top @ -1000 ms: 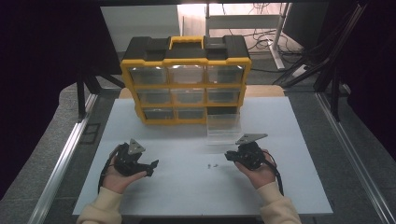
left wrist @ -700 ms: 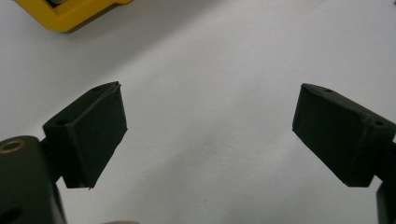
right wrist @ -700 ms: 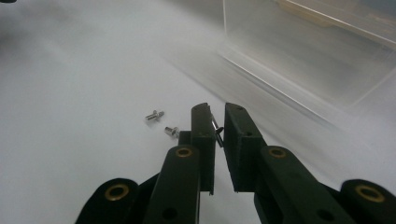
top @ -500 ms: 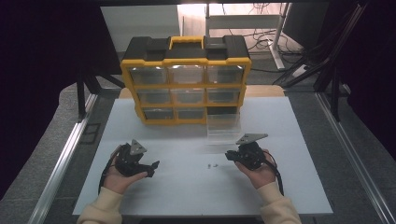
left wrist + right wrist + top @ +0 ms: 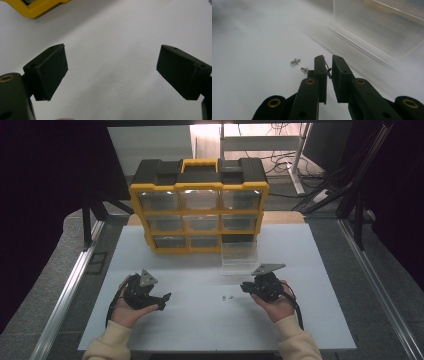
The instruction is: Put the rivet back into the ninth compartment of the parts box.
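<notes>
Matte white table (image 5: 200, 320): right gripper (image 5: 327, 65) fingers pinch a metal screw (image 5: 327, 68); left gripper (image 5: 111, 71) fingers apart

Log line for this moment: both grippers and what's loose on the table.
left gripper: open, empty | right gripper: shut on screw | two loose screws on table | clear drawer out of organizer

No text, label, brand or number can be read anywhere; the yellow-and-black plastic drawer cabinet (image 5: 200, 205) may carry markings, but it is too blurred to tell.
</notes>
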`<action>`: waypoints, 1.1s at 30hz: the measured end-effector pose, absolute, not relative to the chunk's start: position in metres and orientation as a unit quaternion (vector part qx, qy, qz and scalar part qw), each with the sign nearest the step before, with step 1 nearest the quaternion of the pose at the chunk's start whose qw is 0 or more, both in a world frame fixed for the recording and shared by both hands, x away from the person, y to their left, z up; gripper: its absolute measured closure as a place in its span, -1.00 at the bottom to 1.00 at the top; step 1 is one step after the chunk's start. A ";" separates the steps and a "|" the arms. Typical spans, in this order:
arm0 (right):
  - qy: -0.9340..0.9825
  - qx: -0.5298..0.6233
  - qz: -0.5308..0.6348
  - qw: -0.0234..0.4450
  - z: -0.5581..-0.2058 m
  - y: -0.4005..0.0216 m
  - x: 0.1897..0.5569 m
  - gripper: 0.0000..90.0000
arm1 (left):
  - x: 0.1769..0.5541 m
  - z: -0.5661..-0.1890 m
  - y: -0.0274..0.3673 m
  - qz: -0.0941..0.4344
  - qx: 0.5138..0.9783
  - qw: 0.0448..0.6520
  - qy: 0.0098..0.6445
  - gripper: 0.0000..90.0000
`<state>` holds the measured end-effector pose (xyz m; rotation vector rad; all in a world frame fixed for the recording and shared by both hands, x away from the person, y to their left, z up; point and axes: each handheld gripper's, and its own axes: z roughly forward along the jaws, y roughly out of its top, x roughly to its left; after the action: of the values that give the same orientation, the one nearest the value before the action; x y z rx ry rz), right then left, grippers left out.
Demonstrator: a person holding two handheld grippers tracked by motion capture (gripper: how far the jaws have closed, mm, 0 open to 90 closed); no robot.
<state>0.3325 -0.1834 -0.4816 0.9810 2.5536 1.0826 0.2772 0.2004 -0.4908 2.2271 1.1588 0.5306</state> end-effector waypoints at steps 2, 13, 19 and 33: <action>0.863 0.332 0.367 0.100 -0.481 -0.184 0.333 0.82 | 0.277 -0.491 0.200 0.198 0.832 0.284 0.433 -0.77; 0.860 0.335 0.370 0.106 -0.480 -0.186 0.333 0.83 | 0.278 -0.491 0.201 0.197 0.832 0.283 0.435 -0.77; 0.858 0.337 0.373 0.109 -0.479 -0.187 0.334 0.83 | 0.278 -0.491 0.202 0.197 0.831 0.284 0.436 -0.77; 0.857 0.338 0.373 0.111 -0.478 -0.188 0.334 0.83 | 0.278 -0.490 0.202 0.197 0.831 0.285 0.436 -0.77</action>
<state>0.3342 -0.1884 -0.4779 0.9933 2.5166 1.0944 0.2777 0.2021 -0.4904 2.2218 1.1674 0.5266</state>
